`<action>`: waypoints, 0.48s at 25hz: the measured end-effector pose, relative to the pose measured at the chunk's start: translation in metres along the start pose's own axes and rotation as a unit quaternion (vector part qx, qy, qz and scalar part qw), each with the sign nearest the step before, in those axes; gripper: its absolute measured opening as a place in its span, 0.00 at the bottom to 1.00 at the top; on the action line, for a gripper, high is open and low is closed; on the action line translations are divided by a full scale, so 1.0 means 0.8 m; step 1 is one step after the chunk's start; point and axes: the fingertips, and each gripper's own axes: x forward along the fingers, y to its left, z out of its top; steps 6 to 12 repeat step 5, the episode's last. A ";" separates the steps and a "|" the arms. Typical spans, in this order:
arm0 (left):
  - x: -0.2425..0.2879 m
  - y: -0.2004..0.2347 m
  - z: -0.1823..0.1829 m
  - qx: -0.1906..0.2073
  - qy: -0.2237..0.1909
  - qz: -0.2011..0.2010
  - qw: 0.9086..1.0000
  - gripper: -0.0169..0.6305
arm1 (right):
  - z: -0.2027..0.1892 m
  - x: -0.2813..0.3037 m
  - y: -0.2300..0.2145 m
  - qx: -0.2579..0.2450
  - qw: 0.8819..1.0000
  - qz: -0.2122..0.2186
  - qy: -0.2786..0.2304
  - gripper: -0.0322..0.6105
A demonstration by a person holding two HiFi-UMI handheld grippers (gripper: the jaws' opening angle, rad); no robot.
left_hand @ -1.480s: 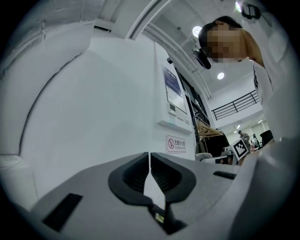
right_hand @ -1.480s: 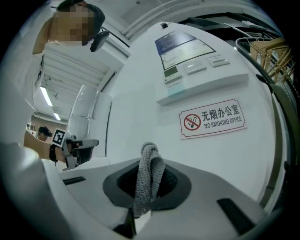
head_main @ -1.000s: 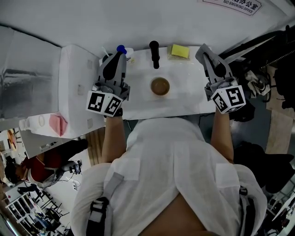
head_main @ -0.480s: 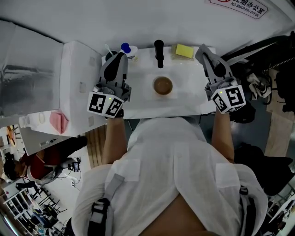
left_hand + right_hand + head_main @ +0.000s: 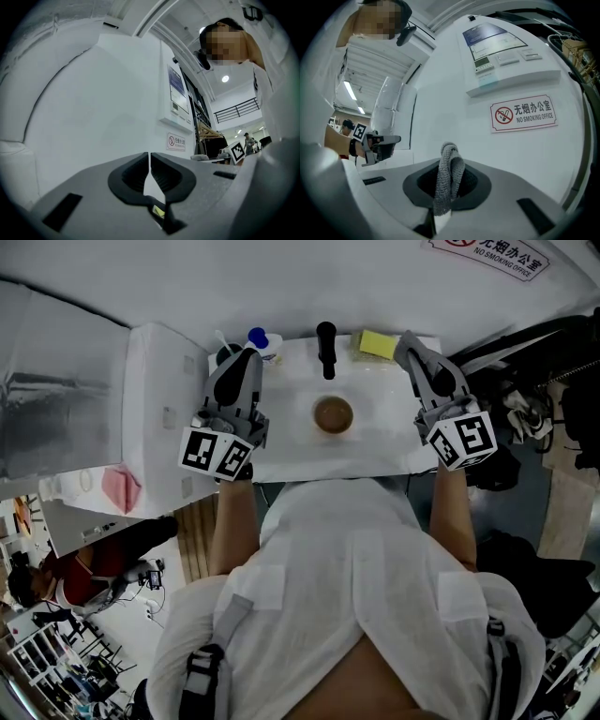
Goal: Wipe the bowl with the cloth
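Observation:
A small brown bowl sits in the middle of the white table. My right gripper hovers to the bowl's right, pointing at the wall. In the right gripper view, my right gripper is shut on a grey knitted cloth, which sticks up in a loop between the jaws. My left gripper is held to the left of the bowl. The left gripper view shows my left gripper shut with nothing between its jaws. Neither gripper touches the bowl.
Along the table's back edge stand a black upright object, a yellow sponge, a blue-capped bottle and a dark cup. A white wall with a no-smoking sign rises just behind. A white cabinet adjoins the table's left.
The right gripper has drifted slightly left, toward the bowl, with the cloth still pinched. The left gripper has stayed where it was.

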 end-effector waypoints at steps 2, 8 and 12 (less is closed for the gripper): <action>0.001 0.000 -0.002 -0.001 0.002 -0.002 1.000 0.06 | -0.003 0.000 0.000 0.001 1.000 0.000 0.002 0.11; 0.001 0.001 -0.006 -0.004 0.005 -0.001 1.000 0.06 | -0.007 0.001 0.000 0.002 1.000 0.001 0.007 0.11; 0.001 0.001 -0.006 -0.004 0.005 -0.001 1.000 0.06 | -0.007 0.001 0.000 0.002 1.000 0.001 0.007 0.11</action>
